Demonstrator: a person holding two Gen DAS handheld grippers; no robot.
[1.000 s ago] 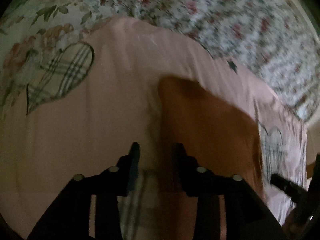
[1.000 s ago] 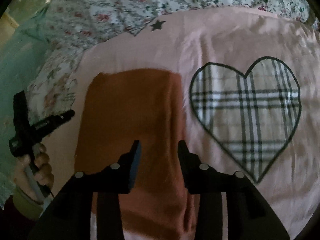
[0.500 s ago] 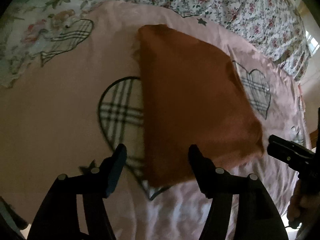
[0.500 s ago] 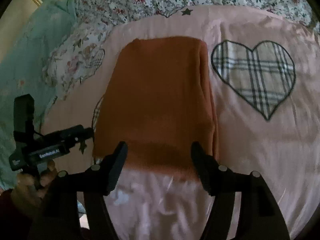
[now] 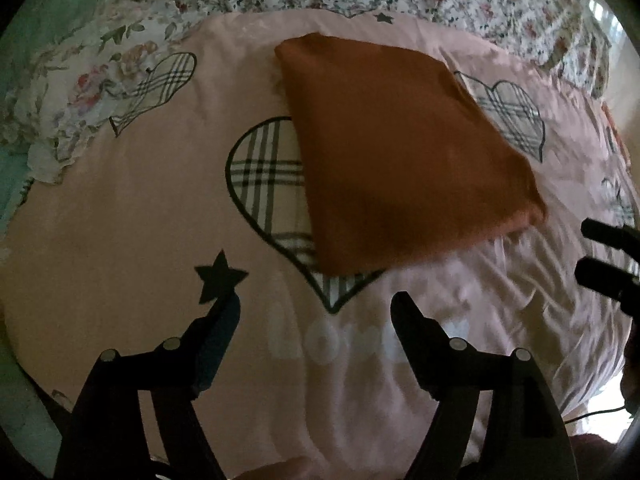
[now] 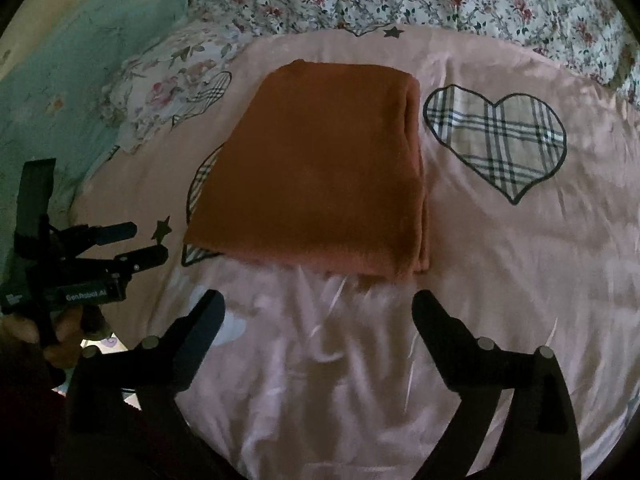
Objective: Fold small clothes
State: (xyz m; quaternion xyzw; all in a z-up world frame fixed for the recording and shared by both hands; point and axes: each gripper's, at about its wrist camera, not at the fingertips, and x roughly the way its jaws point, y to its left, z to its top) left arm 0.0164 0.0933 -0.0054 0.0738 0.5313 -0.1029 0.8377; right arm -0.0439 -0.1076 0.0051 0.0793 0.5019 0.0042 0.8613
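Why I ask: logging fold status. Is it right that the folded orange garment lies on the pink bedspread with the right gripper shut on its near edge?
No. The right gripper is open, clear of the folded orange garment on the pink bedspread, per the right wrist view.

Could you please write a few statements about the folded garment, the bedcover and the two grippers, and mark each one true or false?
1. The rust-orange garment lies folded into a compact rectangle on the pink bedcover. True.
2. The left gripper is clamped on the garment's near edge. False: its jaws are spread apart and hold nothing, short of the garment.
3. The garment partly covers a plaid heart printed on the bedcover. True.
4. The right gripper is shut. False: it is open, with only bedcover between its fingers.
5. A second plaid heart lies fully uncovered beside the garment. True.
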